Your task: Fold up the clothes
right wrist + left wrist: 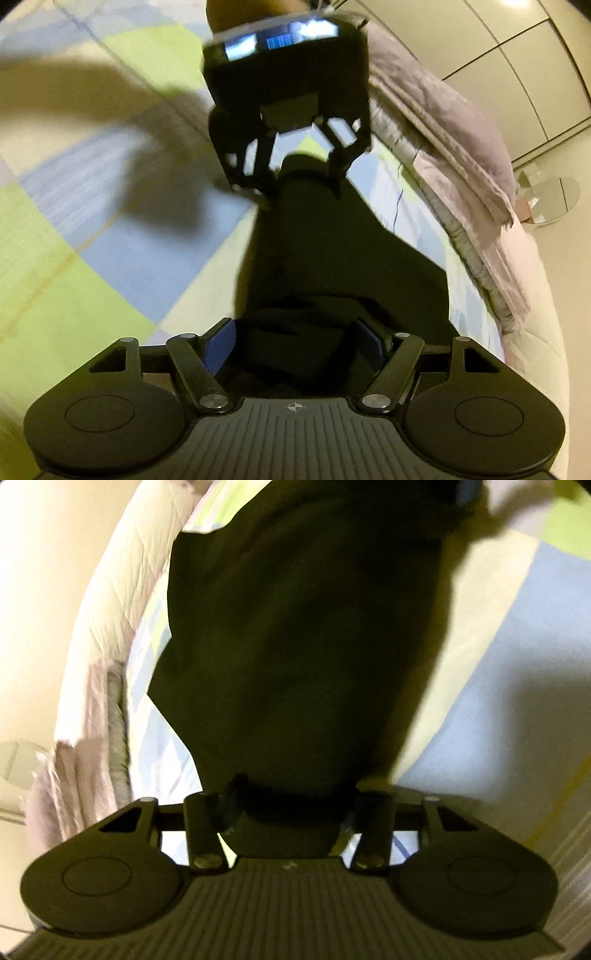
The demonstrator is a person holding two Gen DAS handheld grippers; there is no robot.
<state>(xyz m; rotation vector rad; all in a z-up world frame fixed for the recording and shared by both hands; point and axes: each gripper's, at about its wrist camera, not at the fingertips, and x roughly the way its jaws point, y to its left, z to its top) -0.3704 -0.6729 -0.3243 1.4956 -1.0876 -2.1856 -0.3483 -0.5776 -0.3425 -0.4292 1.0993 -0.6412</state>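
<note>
Both tools were matte black: the left gripper (291, 805) showed round discs either side of a ribbed plate, with silver pivot screws. The right gripper (295, 343) carried blue-faced fingers (219, 349) and a small crosshair mark on its plate.

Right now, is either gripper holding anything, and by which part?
Both have the black garment between their jaws, one at each end. The left gripper pinches a bunched end; whether the right gripper actually clamps its end cannot be told.

One black garment (295, 646), two tongs (295, 343), perhaps one quilt (461, 147)
</note>
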